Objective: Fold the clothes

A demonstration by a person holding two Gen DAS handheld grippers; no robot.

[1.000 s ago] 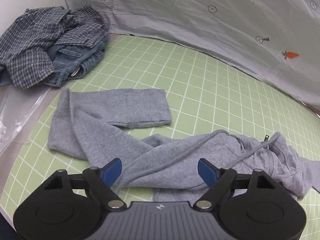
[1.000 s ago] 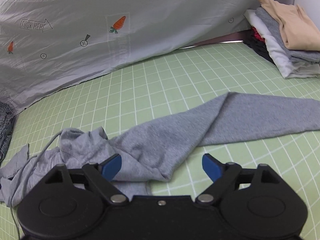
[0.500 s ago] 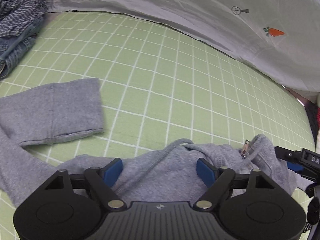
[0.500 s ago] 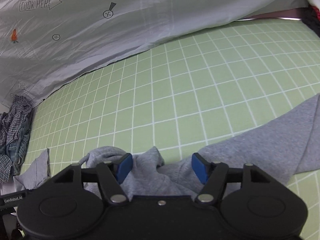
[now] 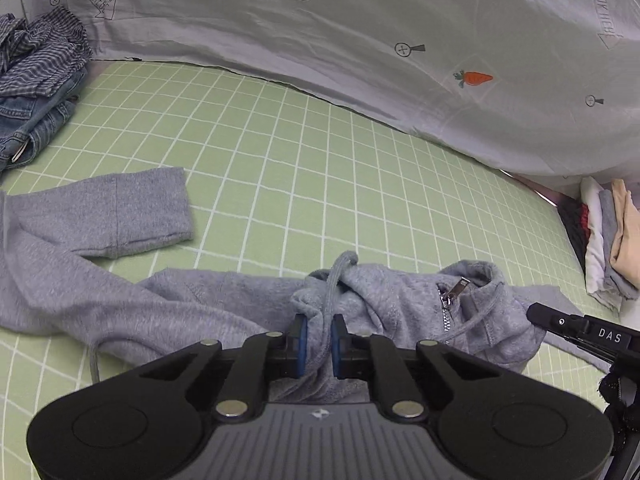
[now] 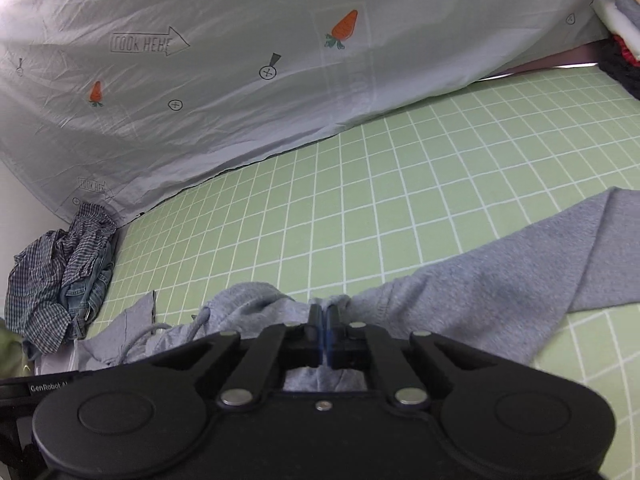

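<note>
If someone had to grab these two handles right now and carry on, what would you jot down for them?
Left gripper: jaws closing on a bunch of the grey hoodie near its drawstring.
Right gripper: jaws shut, pinching the hoodie's cloth near the neck.
The hoodie lies crumpled on the green checked sheet, sleeves spread to both sides, zip partly open.
Unfolded pile, checked shirt and jeans, sits at the left edge; the folded stack at the right.
Done: both grips taken.
Left: spread the hoodie flat, fold it, stack it.
</note>
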